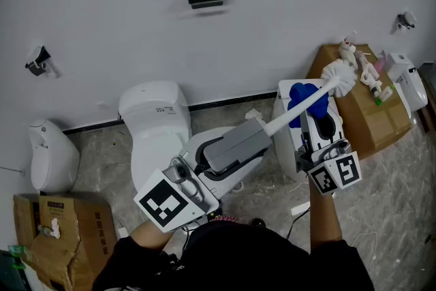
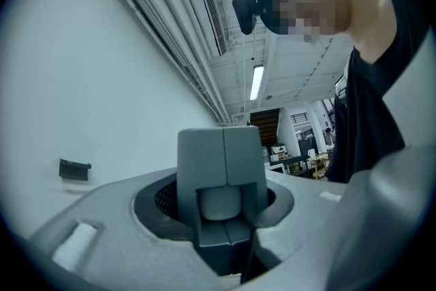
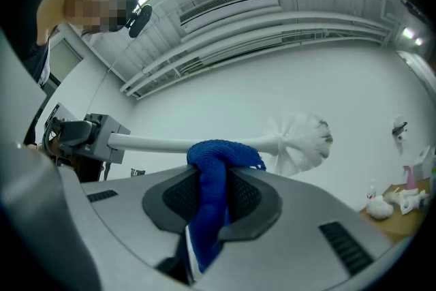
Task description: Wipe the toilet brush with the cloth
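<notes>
Held aloft beside a toilet (image 1: 153, 112), the toilet brush (image 1: 278, 123) sits clamped by its handle in the left gripper (image 1: 255, 131) while the right gripper (image 3: 212, 194) pinches a blue cloth (image 3: 219, 155) against its shaft, the wipe apparently midway with the bristles still to do.

The brush's (image 1: 300, 110) handle end vanishes inside the left gripper's (image 1: 261, 129) closed fingers (image 2: 201, 160). From that gripper's own view only a pale nub shows between them, and the shaft beyond is blocked. The cloth (image 3: 216, 170) covers a stretch of the shaft, and its lower end drops out of sight inside the right gripper (image 3: 214, 197). The left gripper screens much of the toilet (image 1: 155, 119) bowl. The bits (image 1: 364, 68) on the carton (image 1: 371, 123) are too tiny to make out.
</notes>
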Motion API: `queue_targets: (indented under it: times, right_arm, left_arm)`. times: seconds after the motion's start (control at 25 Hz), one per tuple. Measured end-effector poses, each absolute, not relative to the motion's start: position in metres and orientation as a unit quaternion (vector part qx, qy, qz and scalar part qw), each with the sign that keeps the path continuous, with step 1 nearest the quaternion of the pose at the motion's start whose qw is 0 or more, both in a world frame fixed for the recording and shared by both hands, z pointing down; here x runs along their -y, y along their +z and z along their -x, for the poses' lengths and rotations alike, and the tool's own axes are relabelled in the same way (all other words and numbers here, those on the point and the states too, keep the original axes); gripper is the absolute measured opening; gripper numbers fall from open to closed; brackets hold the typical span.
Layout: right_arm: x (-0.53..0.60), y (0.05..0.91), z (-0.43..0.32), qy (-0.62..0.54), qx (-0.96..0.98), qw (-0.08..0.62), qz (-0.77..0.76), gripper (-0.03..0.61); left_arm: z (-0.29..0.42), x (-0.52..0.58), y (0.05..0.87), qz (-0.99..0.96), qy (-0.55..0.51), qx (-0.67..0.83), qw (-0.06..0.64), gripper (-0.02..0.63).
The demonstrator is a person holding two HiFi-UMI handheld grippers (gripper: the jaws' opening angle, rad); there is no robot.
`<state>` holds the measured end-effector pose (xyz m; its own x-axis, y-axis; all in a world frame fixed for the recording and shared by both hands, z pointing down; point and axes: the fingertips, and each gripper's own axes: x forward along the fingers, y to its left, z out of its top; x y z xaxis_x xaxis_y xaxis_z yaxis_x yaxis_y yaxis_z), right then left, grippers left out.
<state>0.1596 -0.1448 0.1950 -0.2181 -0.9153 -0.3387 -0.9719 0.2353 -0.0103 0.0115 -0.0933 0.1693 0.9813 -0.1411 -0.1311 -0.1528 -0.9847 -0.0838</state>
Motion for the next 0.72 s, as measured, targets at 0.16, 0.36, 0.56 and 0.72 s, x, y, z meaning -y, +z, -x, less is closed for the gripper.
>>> queue_targets:
  times: [0.16,0.36,0.56,0.72]
  right_arm:
    - [0.147,0.194,-0.172,0.102,-0.764,0.138,0.623,0.075]
    - [0.146,0.194,-0.183,0.1,-0.754,0.14,0.634,0.075]
    - [0.146,0.195,-0.184,0.097,-0.753,0.141,0.635,0.075]
    - [0.146,0.194,-0.189,0.097,-0.75,0.142,0.639,0.075]
  left_arm:
    - [-0.012,0.093,0.169,0.994,0.064,-0.071,0.045,0.183]
    - [-0.012,0.092,0.169,0.995,0.062,-0.068,0.047,0.183]
    - [-0.012,0.092,0.17,0.995,0.06,-0.066,0.047,0.183]
    - [-0.011,0.092,0.169,0.995,0.06,-0.065,0.047,0.183]
